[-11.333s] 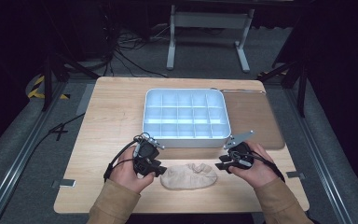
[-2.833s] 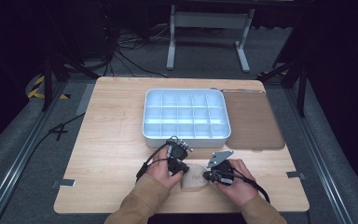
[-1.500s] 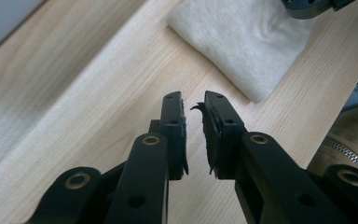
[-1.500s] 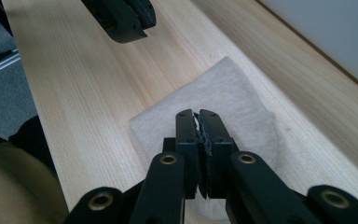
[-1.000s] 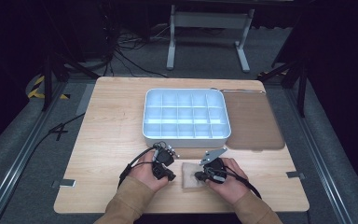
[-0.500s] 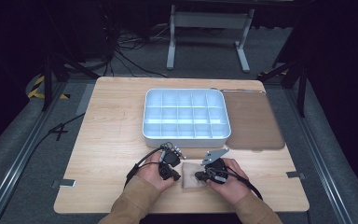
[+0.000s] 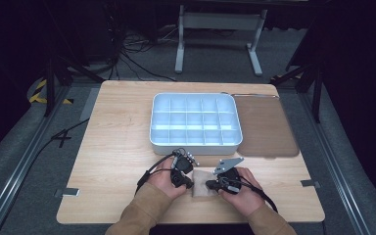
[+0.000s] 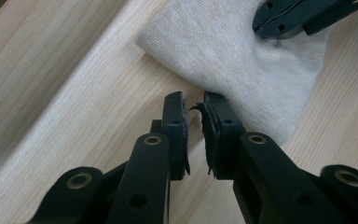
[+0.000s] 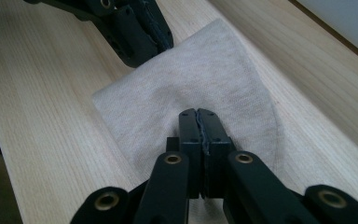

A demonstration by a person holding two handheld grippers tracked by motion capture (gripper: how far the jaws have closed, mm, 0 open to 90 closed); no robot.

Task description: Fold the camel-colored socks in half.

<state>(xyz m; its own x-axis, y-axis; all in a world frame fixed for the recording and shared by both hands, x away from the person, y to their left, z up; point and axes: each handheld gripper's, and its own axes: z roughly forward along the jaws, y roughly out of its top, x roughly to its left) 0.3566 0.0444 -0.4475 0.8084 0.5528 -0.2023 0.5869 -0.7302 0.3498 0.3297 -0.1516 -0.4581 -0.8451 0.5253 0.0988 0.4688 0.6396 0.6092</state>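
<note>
A folded beige cloth [image 7: 201, 183] bearing no readable label lies on the bench [image 7: 117, 147] just in front of the white compartment tray [image 7: 194, 120], where the right gripper [image 9: 199, 114], jaws closed, presses its tips on the cloth and the left gripper [image 8: 193, 105], its jaws just eased slightly apart with nothing between them, stands at the cloth's edge.

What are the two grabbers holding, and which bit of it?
Nothing is clearly held. The right gripper is shut, its tips pressing on top of the folded beige cloth. The left gripper, jaws slightly apart, sits at the cloth's edge, gripping nothing.
</note>
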